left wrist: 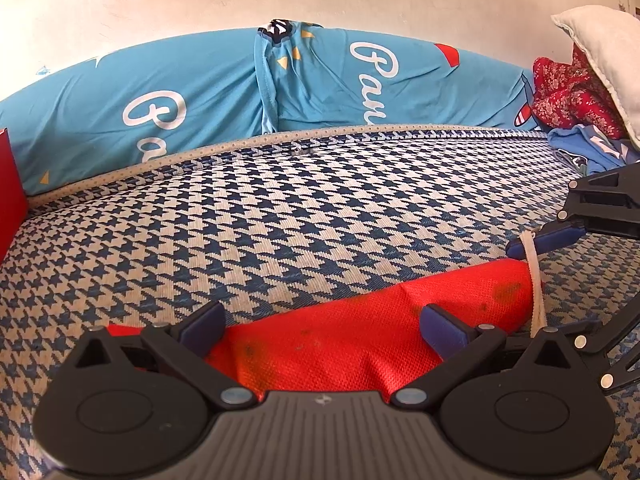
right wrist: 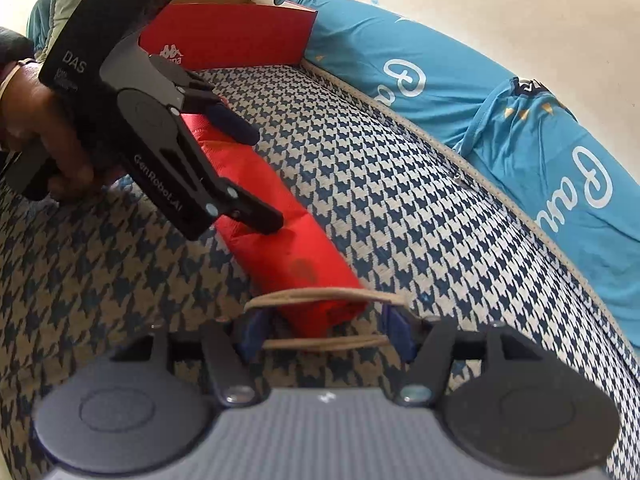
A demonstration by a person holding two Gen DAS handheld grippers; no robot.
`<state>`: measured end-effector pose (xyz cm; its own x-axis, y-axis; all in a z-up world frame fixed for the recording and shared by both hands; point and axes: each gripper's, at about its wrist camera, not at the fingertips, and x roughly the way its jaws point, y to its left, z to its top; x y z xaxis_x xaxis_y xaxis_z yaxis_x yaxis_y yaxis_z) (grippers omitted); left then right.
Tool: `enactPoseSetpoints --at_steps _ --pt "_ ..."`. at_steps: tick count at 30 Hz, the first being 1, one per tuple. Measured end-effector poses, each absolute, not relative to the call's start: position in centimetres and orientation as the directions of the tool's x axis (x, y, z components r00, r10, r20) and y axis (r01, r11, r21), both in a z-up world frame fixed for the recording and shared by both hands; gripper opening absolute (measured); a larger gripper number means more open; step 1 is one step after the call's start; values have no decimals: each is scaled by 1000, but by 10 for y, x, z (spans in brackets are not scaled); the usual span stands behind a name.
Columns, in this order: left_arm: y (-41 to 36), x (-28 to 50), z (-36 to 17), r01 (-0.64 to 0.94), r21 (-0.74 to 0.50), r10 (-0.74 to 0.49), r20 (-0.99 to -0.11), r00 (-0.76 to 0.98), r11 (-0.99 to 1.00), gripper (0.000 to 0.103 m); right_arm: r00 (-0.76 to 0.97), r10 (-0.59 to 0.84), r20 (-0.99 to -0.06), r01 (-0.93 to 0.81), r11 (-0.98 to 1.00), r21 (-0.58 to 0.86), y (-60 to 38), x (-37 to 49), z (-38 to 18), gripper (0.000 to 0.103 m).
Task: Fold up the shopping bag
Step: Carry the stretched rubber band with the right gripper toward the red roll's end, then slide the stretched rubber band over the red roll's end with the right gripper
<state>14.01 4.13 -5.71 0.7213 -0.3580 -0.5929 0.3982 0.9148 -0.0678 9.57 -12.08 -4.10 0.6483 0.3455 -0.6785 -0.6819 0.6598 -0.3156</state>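
Note:
A red shopping bag (left wrist: 360,320) lies rolled into a long tube (right wrist: 280,216) on the houndstooth mattress (left wrist: 280,208). My left gripper (left wrist: 324,332) is open, its two blue pads (left wrist: 204,330) spread along the roll and resting on top of it. In the right wrist view a hand (right wrist: 36,120) holds that left gripper (right wrist: 260,176) over the far half of the roll. My right gripper (right wrist: 324,316) is open at the near end of the roll. A tan rubber band (right wrist: 324,294) is stretched around the outside of its fingers, and the roll's end pokes into the loop. The band (left wrist: 534,280) crosses the roll's right end.
A red shoebox (right wrist: 240,32) stands at the mattress's far corner. A blue printed sheet (left wrist: 200,92) is bunched along the wall. A white pillow (left wrist: 600,60), red floral cloth (left wrist: 568,96) and a blue garment (left wrist: 580,148) lie at the right end.

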Motion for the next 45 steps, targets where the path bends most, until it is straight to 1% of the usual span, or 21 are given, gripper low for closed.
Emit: enactPoseSetpoints --at_steps 5,11,16,24,29,35,45 --pt "40 140 -58 398 -67 -357 -593 722 915 103 644 344 -684 -686 655 -317 -117 97 -43 61" --pt "40 139 -58 398 -70 -359 -593 721 915 103 622 341 -705 -685 673 -278 -119 100 -41 61" --pt "41 140 -58 397 -72 -360 -593 721 915 103 572 357 -738 -678 713 -180 -126 107 -39 61" --pt "39 139 -59 397 -72 -360 -592 721 915 103 544 365 -755 -659 744 -116 -131 111 -40 61" --pt "39 140 -59 397 -73 -360 -592 721 915 103 558 367 -744 -656 744 -125 -125 114 -41 61" --pt "39 140 -59 396 -76 -361 -593 720 915 103 599 356 -718 -678 703 -217 -120 110 -40 60" --pt "37 139 -59 396 -74 -360 -593 721 915 103 626 376 -684 -683 687 -248 -124 105 -43 61"
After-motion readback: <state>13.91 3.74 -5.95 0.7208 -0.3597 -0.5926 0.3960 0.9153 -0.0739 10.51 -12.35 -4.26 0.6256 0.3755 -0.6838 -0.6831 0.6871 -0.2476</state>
